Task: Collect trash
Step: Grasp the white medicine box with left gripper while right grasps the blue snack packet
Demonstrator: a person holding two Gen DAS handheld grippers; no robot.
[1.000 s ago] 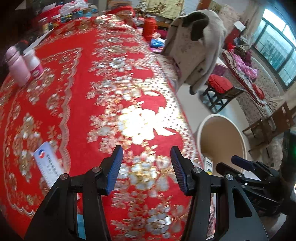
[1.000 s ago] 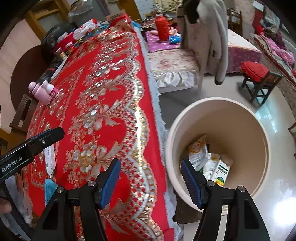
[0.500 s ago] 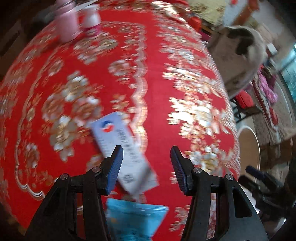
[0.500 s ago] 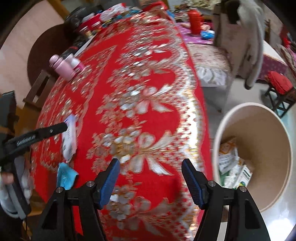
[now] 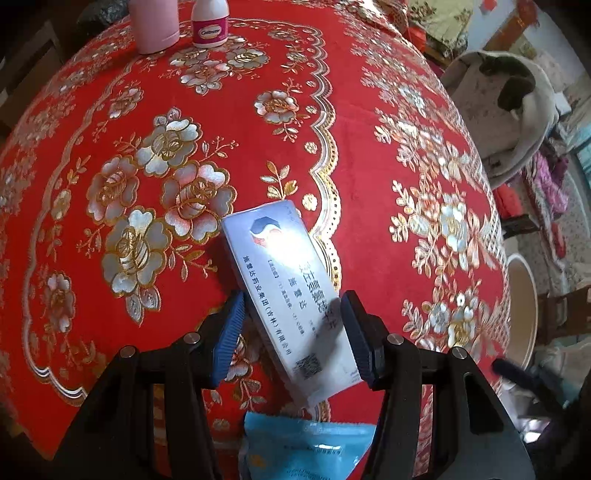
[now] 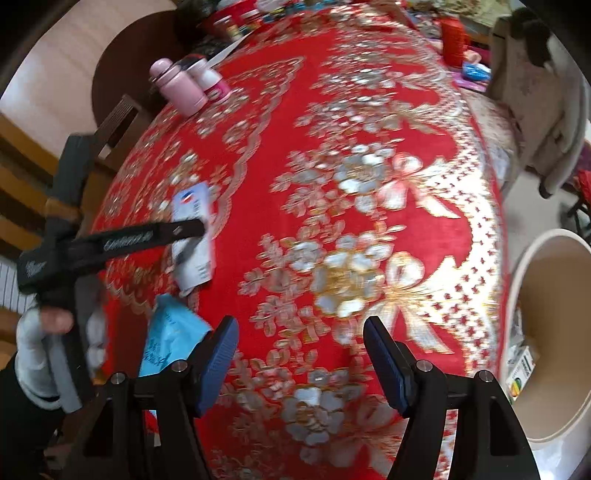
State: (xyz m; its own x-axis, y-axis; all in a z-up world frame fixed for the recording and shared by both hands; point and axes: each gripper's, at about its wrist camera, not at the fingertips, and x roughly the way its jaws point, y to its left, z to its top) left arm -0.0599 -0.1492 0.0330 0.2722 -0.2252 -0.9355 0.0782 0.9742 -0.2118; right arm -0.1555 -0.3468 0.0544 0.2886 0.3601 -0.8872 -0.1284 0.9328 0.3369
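- Left wrist view: the worktop point(image 5: 369, 155) is covered in a red cloth with glossy gold and silver flowers and scalloped borders.
- A flat, oblong white box point(image 5: 291, 295) with a red-and-blue logo, printed characters and a QR code lies slantwise on the cloth.
- A glossy blue packet point(image 5: 306, 446) lies just beside the box's near end, at the worktop's near edge.
- The left tongs point(image 5: 291, 332) stand wide apart astride the near half of the box; the ribbed blue pads point(image 5: 229, 332) flank its long sides, and I cannot tell whether they touch it. Nothing is gripped.
- At the far edge stand a smooth pink bottle point(image 5: 155, 22) and a small white bottle point(image 5: 209, 26) with a pink label, side by side.
- A round cream bin point(image 5: 524, 295) shows past the worktop's right edge.
- Right wrist view, somewhat blurred: the right tongs point(image 6: 299, 362) hang wide open over the cloth near the front edge, holding nothing.
- The left tongs point(image 6: 184, 230) reach across the box point(image 6: 194, 236) from the left; the packet point(image 6: 170, 343) lies nearer, just left of the right tongs.
- The bin point(image 6: 550, 332) stands on the floor right of the worktop, with several small cartons point(image 6: 521, 365) in its bottom.
- The pink bottle point(image 6: 177, 88) and white bottle point(image 6: 212, 79) stand at the far left.
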